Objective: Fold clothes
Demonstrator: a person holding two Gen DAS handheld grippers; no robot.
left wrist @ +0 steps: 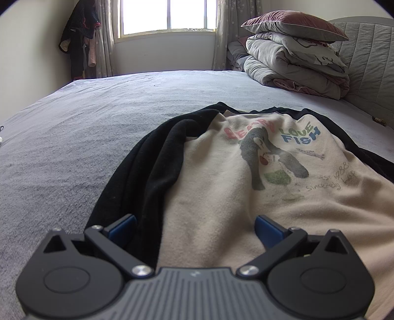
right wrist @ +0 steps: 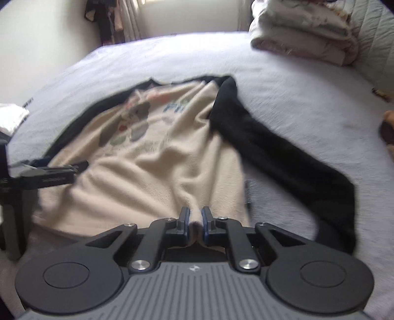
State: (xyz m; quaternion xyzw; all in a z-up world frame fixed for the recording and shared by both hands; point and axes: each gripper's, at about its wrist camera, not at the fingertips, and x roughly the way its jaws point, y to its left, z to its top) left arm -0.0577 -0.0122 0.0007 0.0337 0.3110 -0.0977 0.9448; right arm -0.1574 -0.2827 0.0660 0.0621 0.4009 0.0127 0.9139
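Note:
A cream sweatshirt (left wrist: 221,187) with black sleeves and a bear print lies face up on the bed, collar away from me. It also shows in the right wrist view (right wrist: 160,157). Its left sleeve (left wrist: 152,160) is folded in along the body. Its right sleeve (right wrist: 283,157) lies spread out to the right. My left gripper (left wrist: 194,229) is open over the hem, its fingers either side of the sleeve and body edge. It shows from the side in the right wrist view (right wrist: 61,172). My right gripper (right wrist: 195,219) is shut on a pinch of the cream hem.
The bed has a grey sheet (left wrist: 86,123). A stack of folded quilts and a pillow (left wrist: 295,54) sits at the head, by a padded headboard (left wrist: 369,61). A window (left wrist: 167,14) and hanging clothes (left wrist: 81,39) stand beyond the far side. A white item (right wrist: 12,115) lies at the left.

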